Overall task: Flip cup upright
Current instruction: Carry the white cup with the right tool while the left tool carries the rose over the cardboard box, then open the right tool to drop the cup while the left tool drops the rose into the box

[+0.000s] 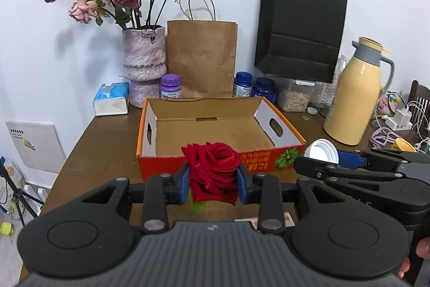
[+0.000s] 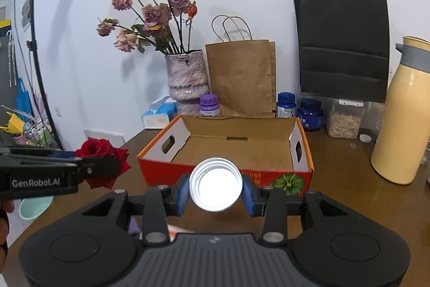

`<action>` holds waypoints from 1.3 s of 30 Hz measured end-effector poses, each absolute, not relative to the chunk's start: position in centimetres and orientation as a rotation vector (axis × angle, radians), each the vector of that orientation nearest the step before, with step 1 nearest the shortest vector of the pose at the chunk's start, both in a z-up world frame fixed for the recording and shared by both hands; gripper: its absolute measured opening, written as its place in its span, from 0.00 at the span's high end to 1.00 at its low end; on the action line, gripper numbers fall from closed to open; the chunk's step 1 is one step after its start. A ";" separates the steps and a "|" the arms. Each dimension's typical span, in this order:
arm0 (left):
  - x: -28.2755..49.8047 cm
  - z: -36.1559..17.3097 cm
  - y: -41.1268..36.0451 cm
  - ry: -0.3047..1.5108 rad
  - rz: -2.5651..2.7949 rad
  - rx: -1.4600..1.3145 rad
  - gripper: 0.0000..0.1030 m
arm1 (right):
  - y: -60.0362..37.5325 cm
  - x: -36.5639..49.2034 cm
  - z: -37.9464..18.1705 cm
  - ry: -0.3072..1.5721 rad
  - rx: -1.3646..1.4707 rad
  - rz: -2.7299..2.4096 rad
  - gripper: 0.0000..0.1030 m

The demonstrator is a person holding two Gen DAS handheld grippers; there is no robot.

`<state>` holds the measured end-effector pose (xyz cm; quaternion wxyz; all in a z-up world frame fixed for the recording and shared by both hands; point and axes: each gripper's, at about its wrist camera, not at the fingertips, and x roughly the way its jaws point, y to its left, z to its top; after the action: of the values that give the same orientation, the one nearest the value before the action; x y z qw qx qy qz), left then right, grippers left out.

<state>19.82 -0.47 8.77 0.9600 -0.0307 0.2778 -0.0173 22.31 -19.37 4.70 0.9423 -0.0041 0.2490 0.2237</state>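
White wall and a brown wooden table are forming the setting, with an open cardboard box (orange-red outside, a watermelon printed on its near wall) lying at the centre. Behind the box, a mottled pink vase of dried roses, a brown paper bag, a black paper bag and several small bottles are being shown against the wall; a cream thermos jug is standing to the right.

Left gripper — its blue pads are being pressed against both sides of a red rose, which is being held above the table just in front of the box's near wall. In the right wrist view the same rose is appearing at the far left, pinched in the tool marked "GenRobot.AI".

Right gripper — its blue pads are being closed on the sides of a white cup, held in the air in front of the box (not resting on the table). The cup is being gripped on its side, with its open mouth and bright ribbed interior turned toward the camera. In the left wrist view the cup is being seen at the right, beside the rose but apart from it.
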 end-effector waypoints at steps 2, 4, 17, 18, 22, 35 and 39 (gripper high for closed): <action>21.4 9.0 -0.3 0.571 -0.026 -0.060 0.66 | -19.0 23.7 4.9 0.518 -0.010 0.453 0.62; 22.9 9.2 0.0 0.576 -0.022 -0.064 0.66 | -18.5 25.4 5.0 0.531 -0.013 0.449 0.62; 33.5 8.1 1.3 0.668 0.052 -0.103 0.66 | -16.0 36.6 3.9 0.653 -0.010 0.403 0.62; 34.4 7.9 1.4 0.675 0.057 -0.105 0.66 | -15.7 37.4 3.7 0.661 -0.016 0.395 0.62; 36.9 6.8 1.4 0.703 0.066 -0.100 0.67 | -14.8 40.2 2.6 0.685 -0.041 0.371 0.62; 41.8 3.1 2.4 0.765 0.109 -0.111 0.65 | -13.1 45.5 -1.3 0.773 -0.079 0.340 0.62; 42.0 2.5 3.0 0.774 0.111 -0.120 0.51 | -13.0 45.7 -1.8 0.778 -0.083 0.338 0.47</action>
<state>41.99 3.01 2.54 0.9228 -0.0584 0.3770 0.0541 45.65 -13.04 -1.77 0.9105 -0.0401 0.3774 0.1639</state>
